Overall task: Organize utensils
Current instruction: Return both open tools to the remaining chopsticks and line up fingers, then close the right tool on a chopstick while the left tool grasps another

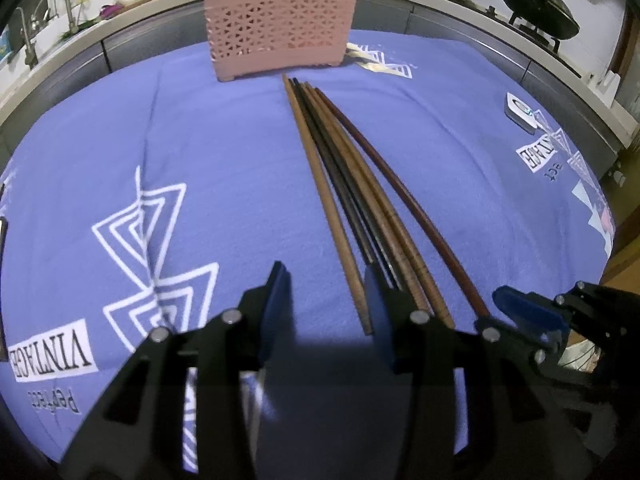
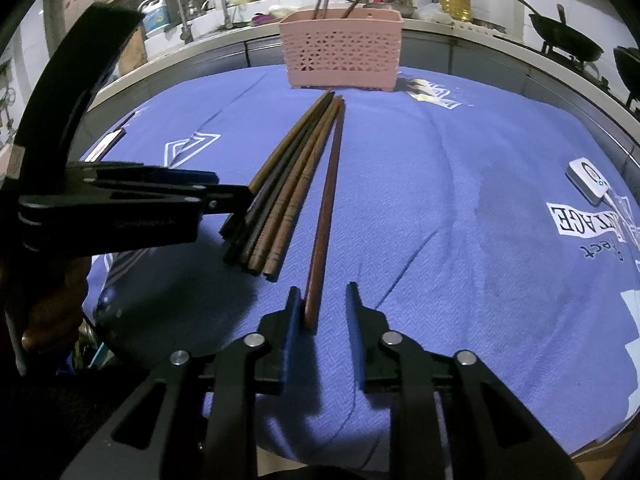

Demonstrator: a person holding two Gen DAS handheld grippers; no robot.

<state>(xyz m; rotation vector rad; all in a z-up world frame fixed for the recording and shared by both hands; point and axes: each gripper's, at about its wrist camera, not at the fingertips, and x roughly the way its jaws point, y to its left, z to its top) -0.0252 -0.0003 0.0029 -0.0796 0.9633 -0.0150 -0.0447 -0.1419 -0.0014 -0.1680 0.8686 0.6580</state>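
Note:
Several wooden chopsticks (image 1: 340, 184) lie in a bundle on the blue cloth (image 1: 224, 152), tips toward a pink perforated basket (image 1: 280, 24) that holds a few chopsticks. My left gripper (image 1: 326, 280) is open, with the light brown chopstick (image 1: 332, 224) between its fingers. My right gripper (image 2: 322, 300) is open, and the near end of the reddish chopstick (image 2: 326, 208) lies between its fingers, next to the left pad. The bundle (image 2: 280, 184), the basket (image 2: 340, 48) and the left gripper (image 2: 224, 190) show in the right wrist view. The right gripper's blue fingertip (image 1: 516, 304) shows at the left view's lower right.
A small white device (image 2: 588, 180) lies on the cloth (image 2: 460, 200) at the right. A kitchen counter with a sink and faucet (image 2: 188, 12) runs behind the table, with bottles and black woks (image 1: 536, 4) on a stove to the right.

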